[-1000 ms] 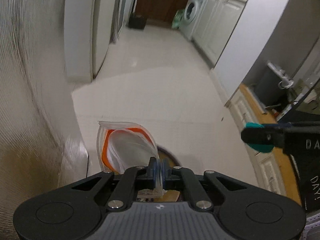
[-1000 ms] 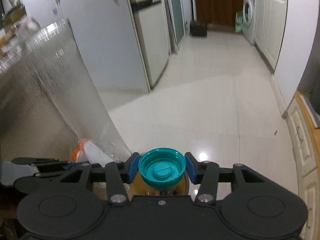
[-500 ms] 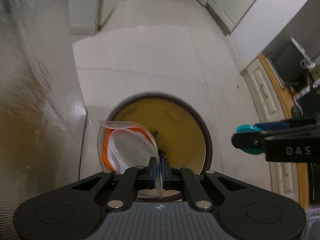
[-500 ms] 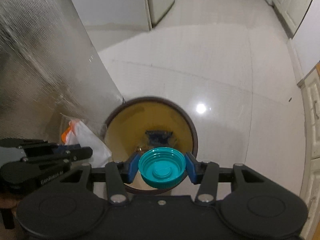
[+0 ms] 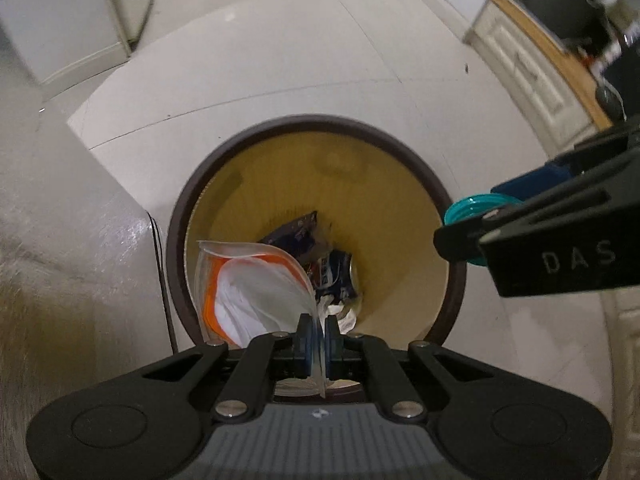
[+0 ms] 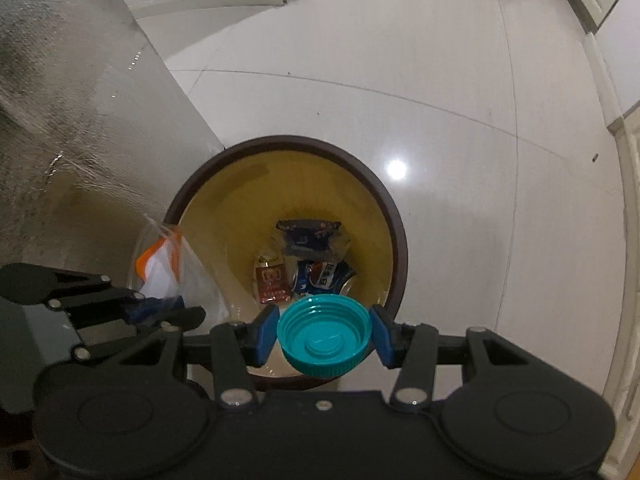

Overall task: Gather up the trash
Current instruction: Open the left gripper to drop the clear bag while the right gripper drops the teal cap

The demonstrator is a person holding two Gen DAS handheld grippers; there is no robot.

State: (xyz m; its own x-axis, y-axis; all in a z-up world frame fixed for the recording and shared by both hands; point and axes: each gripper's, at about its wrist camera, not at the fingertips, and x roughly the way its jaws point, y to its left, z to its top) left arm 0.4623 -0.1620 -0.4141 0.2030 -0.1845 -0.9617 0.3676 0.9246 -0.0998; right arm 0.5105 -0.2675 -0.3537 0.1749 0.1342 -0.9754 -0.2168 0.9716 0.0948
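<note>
A round bin with a dark rim (image 5: 256, 132) (image 6: 288, 142) and yellow inside stands on the floor below both grippers. It holds a crushed blue can (image 6: 320, 278), a red packet (image 6: 272, 282) and a dark wrapper (image 6: 308, 234). My left gripper (image 5: 319, 340) is shut on a clear plastic bag with orange and white inside (image 5: 252, 292), held over the bin's left side; it also shows in the right wrist view (image 6: 164, 268). My right gripper (image 6: 324, 336) is shut on a teal lid (image 6: 324, 334), held over the bin's near edge; the lid also shows in the left wrist view (image 5: 472, 208).
A silvery textured panel (image 6: 68, 120) stands against the bin's left side. White tiled floor (image 6: 460, 140) spreads beyond the bin. White cabinets with a wooden top (image 5: 532, 64) line the right side. A white appliance (image 5: 80, 20) stands at the far left.
Both grippers have tilted down and moved forward over the bin, which now fills the middle of both views. Both still hold their items.
</note>
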